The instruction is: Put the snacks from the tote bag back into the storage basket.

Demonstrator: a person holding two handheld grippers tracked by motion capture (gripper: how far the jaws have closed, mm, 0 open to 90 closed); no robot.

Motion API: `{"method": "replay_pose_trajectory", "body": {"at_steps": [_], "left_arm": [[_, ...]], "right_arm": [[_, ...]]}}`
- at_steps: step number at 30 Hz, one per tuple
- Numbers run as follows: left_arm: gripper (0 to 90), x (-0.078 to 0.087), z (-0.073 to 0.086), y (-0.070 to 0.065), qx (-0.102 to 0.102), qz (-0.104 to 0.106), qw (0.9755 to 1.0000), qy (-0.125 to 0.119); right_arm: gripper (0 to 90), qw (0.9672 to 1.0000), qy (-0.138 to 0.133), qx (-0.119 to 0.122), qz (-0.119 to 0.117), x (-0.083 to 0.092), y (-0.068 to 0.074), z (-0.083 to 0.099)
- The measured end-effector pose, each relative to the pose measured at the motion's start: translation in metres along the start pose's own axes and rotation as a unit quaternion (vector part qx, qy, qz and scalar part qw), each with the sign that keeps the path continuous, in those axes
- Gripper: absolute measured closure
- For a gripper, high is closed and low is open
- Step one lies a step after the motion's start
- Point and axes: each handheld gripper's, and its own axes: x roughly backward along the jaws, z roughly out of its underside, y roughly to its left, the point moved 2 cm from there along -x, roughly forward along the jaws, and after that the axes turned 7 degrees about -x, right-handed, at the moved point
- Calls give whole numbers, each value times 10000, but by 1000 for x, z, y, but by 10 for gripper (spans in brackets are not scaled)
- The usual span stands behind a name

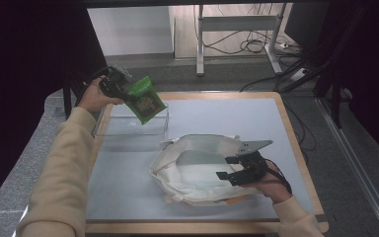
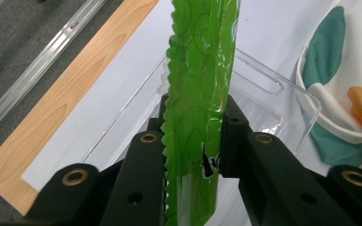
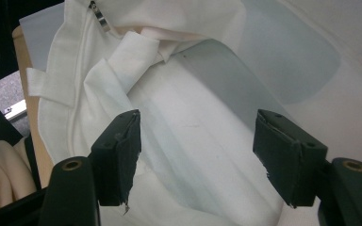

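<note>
Cloth lies nearest the person: a cream-white fabric bag (image 1: pixel 197 170) with a rounded outline, flat on the grey-topped worktop (image 1: pixel 227 113) toward its near edge. The right tool (image 1: pixel 230 167) rests on the right part of this bag, pointing left across it, its jaws standing wide with nothing pinched between them. In the right gripper view the fingertips (image 3: pixel 118 155) sit just above the pale lining of the bag's open mouth, and folds and a strap of the same cloth bunch up beyond them.

Farther back, toward the left rear of the worktop, stands a clear plastic rectangular tray (image 1: pixel 133 129), just beyond the bag's far rim. Above its left end the left tool (image 1: pixel 120 92) holds a bright green crinkly foil snack packet (image 1: pixel 145 99) clear of the tray, tilted. In the left gripper view the jaws press on the packet's flat sides close to its serrated seam, and the tray shows beneath.
</note>
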Motion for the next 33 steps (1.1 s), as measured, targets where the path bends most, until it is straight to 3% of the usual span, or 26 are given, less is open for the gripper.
{"method": "replay_pose_trajectory", "body": {"at_steps": [9, 18, 23, 25, 29, 33], "left_arm": [[766, -8, 7, 3, -56, 64, 9995, 288], [765, -30, 7, 1, -146, 259, 9976, 622], [762, -41, 3, 1, -340, 352, 9953, 833], [761, -44, 1, 2, -339, 429, 9953, 797], [760, -54, -2, 6, -373, 406, 9942, 926], [757, -59, -6, 7, -322, 337, 9949, 897]], "right_arm": [[328, 9999, -9, -26, -107, -1, 1, 0], [327, 10000, 49, -18, -80, -3, 1, 1], [326, 10000, 63, -14, -72, -4, 0, 1], [327, 10000, 76, -16, -48, -5, 0, 2], [327, 10000, 70, -27, -29, -4, -1, 2], [326, 10000, 85, -27, -5, -4, -3, 2]]}}
